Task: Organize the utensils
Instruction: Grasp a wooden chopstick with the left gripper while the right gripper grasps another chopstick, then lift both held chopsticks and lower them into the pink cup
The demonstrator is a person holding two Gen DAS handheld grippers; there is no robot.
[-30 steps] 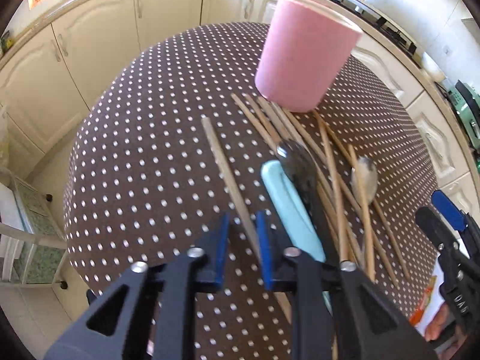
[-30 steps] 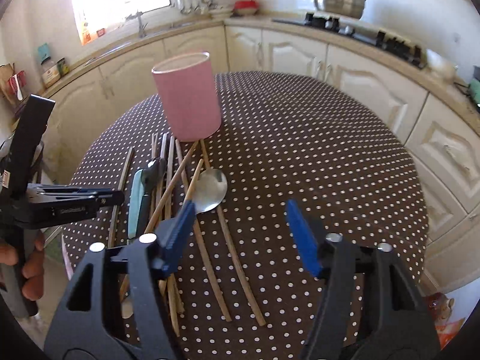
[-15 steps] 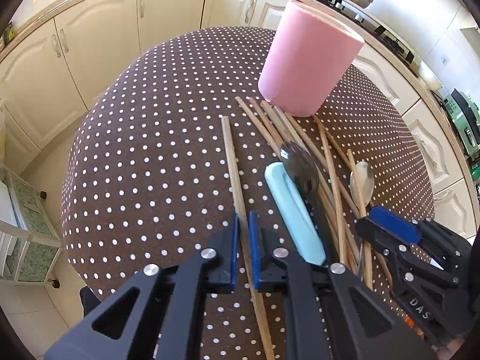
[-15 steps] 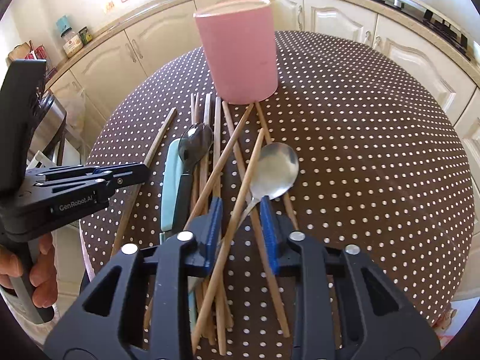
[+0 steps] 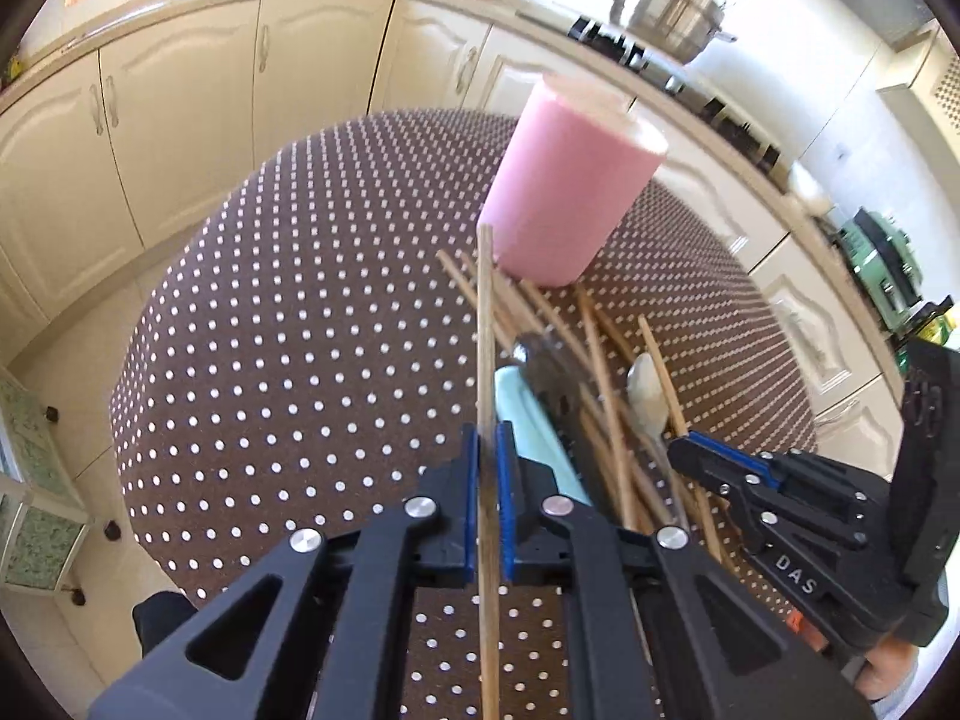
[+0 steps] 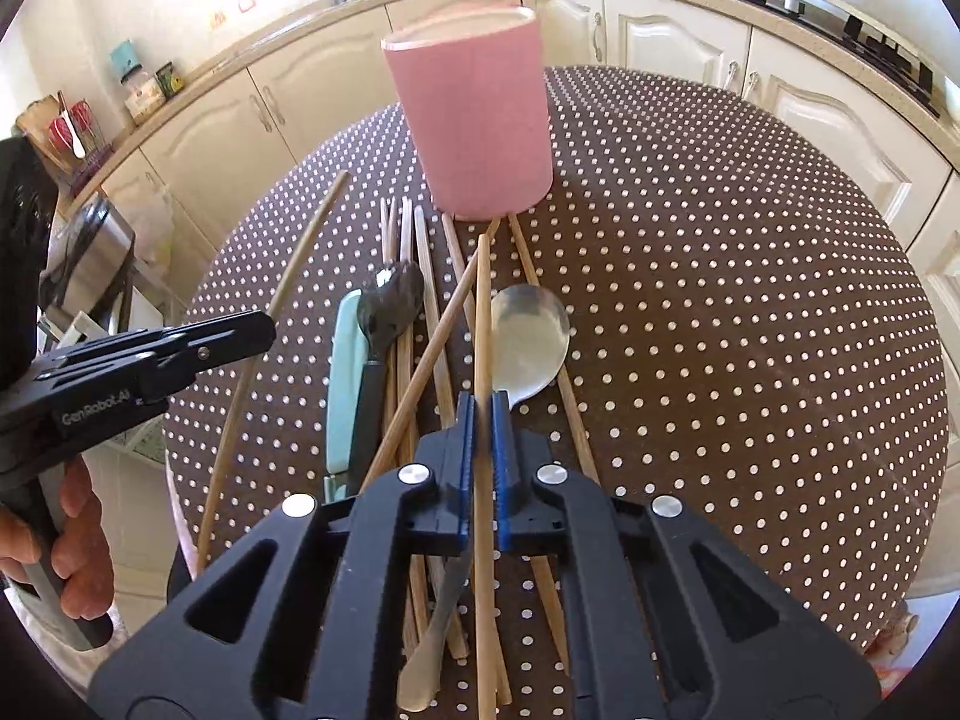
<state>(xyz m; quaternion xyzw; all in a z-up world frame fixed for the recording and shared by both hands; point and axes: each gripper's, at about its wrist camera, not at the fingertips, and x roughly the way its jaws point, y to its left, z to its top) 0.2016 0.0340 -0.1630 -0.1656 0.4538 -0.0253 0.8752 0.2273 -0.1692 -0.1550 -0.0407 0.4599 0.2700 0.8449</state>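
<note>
A pink cylindrical holder (image 5: 567, 186) (image 6: 480, 114) stands upright on the brown dotted table. In front of it lies a pile of wooden chopsticks (image 6: 414, 276), a dark spoon (image 6: 390, 300) with a teal handle (image 6: 345, 378) and a silver spoon (image 6: 528, 336). My left gripper (image 5: 487, 462) is shut on one chopstick (image 5: 485, 324), lifted off the table and pointing toward the holder. My right gripper (image 6: 483, 420) is shut on another chopstick (image 6: 482, 312) above the pile. The left gripper also shows in the right wrist view (image 6: 228, 336), the right gripper in the left wrist view (image 5: 708, 462).
The round table (image 6: 720, 300) has cream kitchen cabinets (image 5: 180, 90) behind it. A steel pot (image 5: 666, 0) stands on the hob at the back right. A rack (image 5: 30, 510) stands on the floor left of the table.
Both grippers have closed, each on a chopstick. The left chopstick has risen off the table and now points toward the holder. The right gripper has moved in over the pile.
</note>
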